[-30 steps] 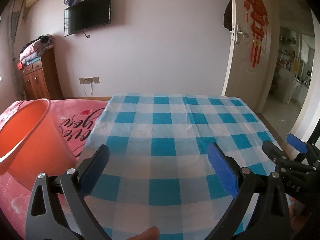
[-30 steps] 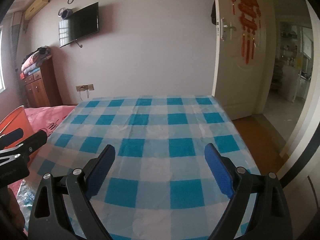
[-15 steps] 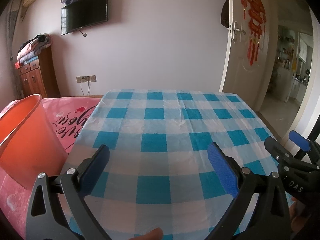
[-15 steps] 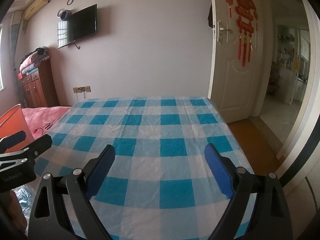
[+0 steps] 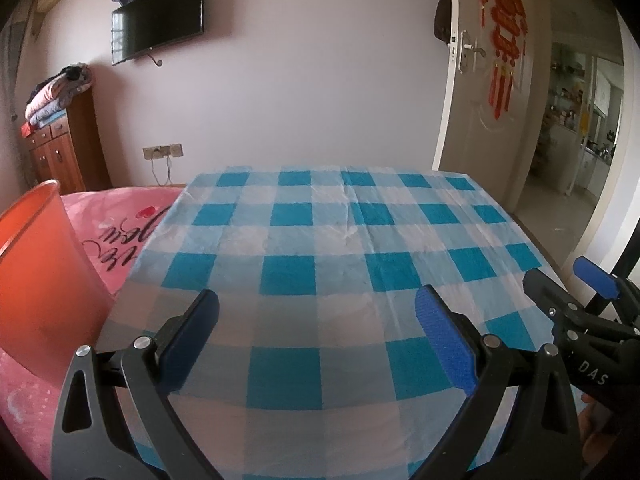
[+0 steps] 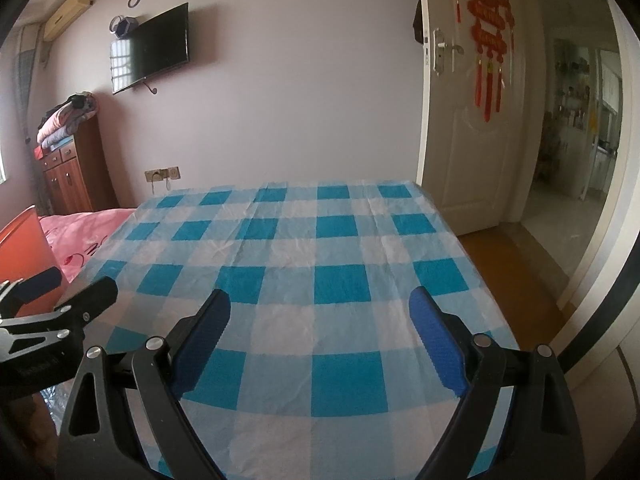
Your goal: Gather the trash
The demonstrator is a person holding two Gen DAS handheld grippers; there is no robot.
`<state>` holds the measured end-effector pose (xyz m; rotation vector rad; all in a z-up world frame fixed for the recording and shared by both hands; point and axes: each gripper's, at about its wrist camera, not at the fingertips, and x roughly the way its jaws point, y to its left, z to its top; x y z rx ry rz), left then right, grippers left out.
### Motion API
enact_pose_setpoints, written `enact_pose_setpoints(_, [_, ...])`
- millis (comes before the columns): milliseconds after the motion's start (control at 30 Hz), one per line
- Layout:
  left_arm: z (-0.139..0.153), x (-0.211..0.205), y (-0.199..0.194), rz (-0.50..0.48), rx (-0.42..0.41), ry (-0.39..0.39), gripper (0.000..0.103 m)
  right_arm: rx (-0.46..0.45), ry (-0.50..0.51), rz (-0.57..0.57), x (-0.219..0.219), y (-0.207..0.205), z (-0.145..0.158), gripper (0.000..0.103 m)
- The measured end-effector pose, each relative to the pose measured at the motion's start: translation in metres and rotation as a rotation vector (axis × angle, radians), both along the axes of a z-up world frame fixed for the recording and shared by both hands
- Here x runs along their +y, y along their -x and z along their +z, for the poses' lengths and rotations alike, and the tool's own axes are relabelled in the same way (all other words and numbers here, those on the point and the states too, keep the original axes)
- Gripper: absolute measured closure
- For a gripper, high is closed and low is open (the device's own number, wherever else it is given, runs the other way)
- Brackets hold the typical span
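An orange plastic bucket (image 5: 44, 280) stands on a pink bedspread to the left of a table covered with a blue-and-white checked cloth (image 5: 332, 248). It also shows at the far left of the right wrist view (image 6: 22, 240). My left gripper (image 5: 318, 328) is open and empty above the near end of the cloth. My right gripper (image 6: 320, 324) is open and empty too, beside it on the right. I see no trash on the cloth. A bit of clear crinkled plastic (image 6: 50, 400) shows low at the left of the right wrist view.
A pink bedspread (image 5: 120, 224) lies left of the table. A wooden cabinet (image 5: 64, 148) with folded blankets stands by the far wall under a wall TV (image 5: 160, 40). An open white door (image 6: 468, 120) and a hallway are at the right.
Both grippers have drawn back and turned slightly, so the bucket sits further left and lower in the left wrist view. Both jaws stay open.
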<state>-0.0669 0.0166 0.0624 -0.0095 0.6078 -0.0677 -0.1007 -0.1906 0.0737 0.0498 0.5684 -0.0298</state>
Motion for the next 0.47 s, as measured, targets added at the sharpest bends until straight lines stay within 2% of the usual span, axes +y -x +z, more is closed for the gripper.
enact_pose_setpoints(100, [-0.012,-0.005,-0.010,-0.003,0.052,0.000,0.004,0.040,-0.019,0.007,-0.004,-0.008,-0.008,0.010])
enact_pose_setpoints(300, [-0.041,-0.020,-0.034,0.018,0.169,-0.024,0.004,0.145,-0.043,-0.013,-0.021,-0.032,-0.029,0.010])
enact_pose_setpoints(467, [-0.056,-0.033,-0.049,0.052,0.221,-0.058,0.004,0.228,-0.062,-0.040,-0.035,-0.050,-0.046,0.010])
